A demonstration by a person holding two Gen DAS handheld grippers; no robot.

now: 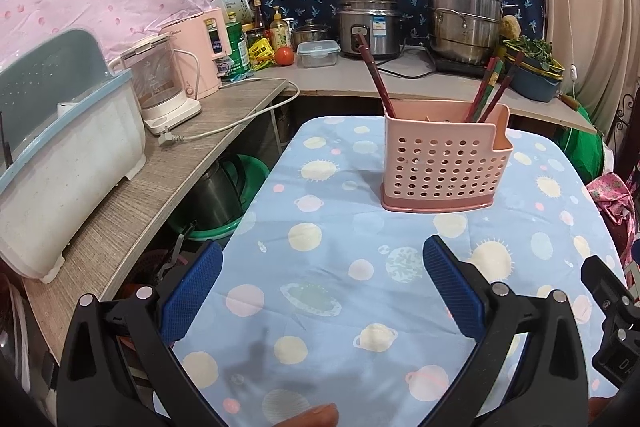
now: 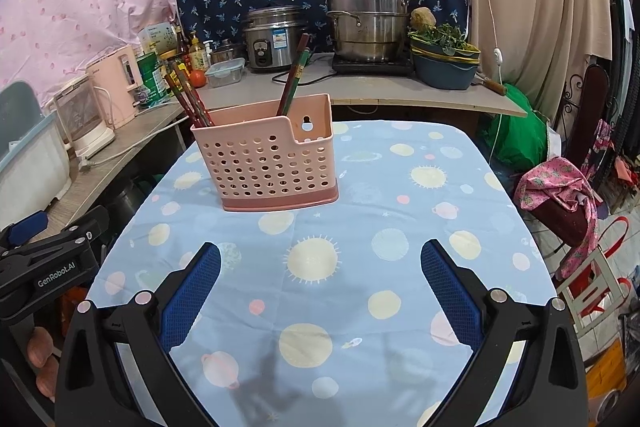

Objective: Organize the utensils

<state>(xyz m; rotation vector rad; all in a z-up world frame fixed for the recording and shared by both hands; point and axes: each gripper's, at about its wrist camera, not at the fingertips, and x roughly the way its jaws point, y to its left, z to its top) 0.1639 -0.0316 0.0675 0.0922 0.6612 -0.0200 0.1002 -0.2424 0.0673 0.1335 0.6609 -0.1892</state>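
Through the left wrist view we saw our left gripper (image 1: 322, 255) spread and empty short of the pink holder (image 1: 442, 163) holding the chopsticks (image 1: 378, 81), and through the right view our right gripper (image 2: 320, 257) likewise gaped empty over the tablecloth (image 2: 400, 195), so we judged sorting nearly finished, needing only withdrawal.

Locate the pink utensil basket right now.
The pink basket stands upright on the planet-print tablecloth, toward the table's far edge: right of centre in the left wrist view, left of centre in the right wrist view, chopsticks inside.
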